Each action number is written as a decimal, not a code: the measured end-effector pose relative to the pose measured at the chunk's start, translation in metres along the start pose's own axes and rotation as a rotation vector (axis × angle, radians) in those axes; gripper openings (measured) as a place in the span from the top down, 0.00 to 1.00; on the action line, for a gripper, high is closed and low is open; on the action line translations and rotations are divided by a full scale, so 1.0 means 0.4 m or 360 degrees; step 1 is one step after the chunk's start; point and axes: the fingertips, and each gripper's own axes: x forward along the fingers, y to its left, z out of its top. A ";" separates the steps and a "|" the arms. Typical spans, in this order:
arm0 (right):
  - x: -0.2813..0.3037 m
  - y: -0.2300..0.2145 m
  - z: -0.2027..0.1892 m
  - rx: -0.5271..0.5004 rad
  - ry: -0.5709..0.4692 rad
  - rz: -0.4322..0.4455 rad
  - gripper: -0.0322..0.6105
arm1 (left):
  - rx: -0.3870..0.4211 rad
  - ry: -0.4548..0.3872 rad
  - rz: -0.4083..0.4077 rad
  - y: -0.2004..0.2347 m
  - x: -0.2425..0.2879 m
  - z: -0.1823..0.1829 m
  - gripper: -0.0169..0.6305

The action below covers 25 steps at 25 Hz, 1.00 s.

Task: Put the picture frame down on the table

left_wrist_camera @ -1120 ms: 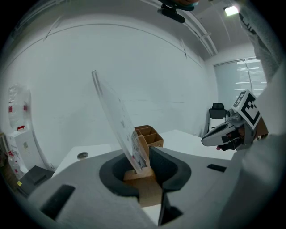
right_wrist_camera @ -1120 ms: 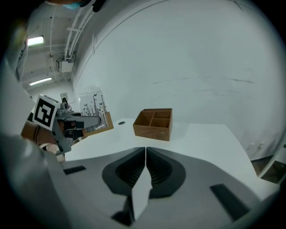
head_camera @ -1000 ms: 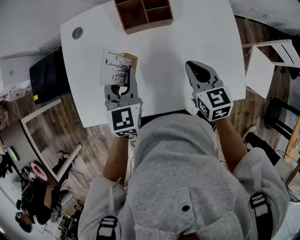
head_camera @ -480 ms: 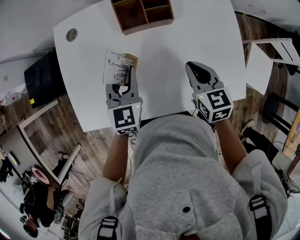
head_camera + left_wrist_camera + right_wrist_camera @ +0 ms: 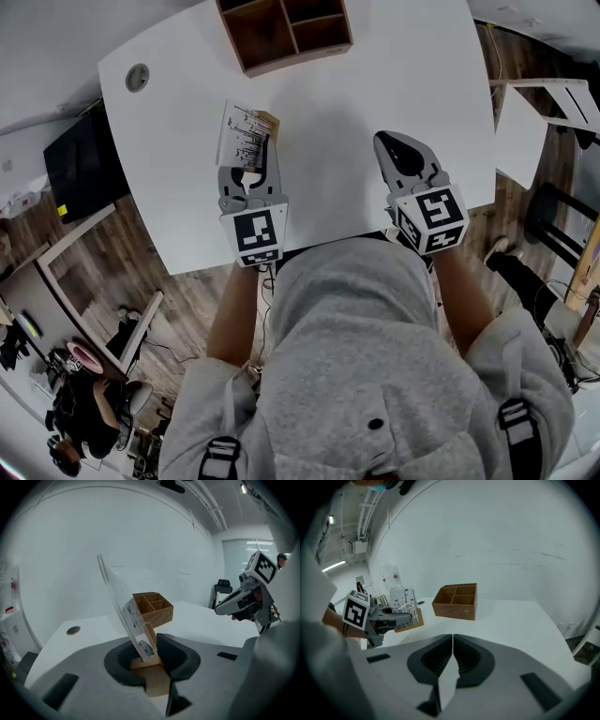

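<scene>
Left gripper view alone shows the left gripper (image 5: 150,660) clamping the clear-acrylic, wood-based picture frame (image 5: 134,620); right gripper (image 5: 453,658) closed, empty.

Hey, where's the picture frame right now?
The picture frame is at the head view's left, clamped by its wooden base in the left gripper over the white table, just short of the wooden organizer box.

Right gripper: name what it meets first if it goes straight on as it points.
Probably the bare white table, since the right gripper tilts downward; the wooden compartment box lies farther along that line. Depth is unclear.
</scene>
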 end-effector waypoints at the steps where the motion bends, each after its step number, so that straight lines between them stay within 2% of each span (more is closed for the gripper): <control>1: 0.001 -0.004 -0.001 0.0003 0.0003 -0.0003 0.91 | 0.0002 0.0007 -0.0004 -0.001 0.008 -0.004 0.83; 14: 0.001 -0.030 -0.020 0.0016 0.0030 -0.0028 0.91 | 0.0007 0.0117 -0.0007 -0.010 0.063 -0.061 0.83; 25: 0.008 -0.030 -0.011 0.0001 0.0028 -0.0023 0.91 | 0.0099 0.0198 -0.0025 -0.023 0.077 -0.092 0.83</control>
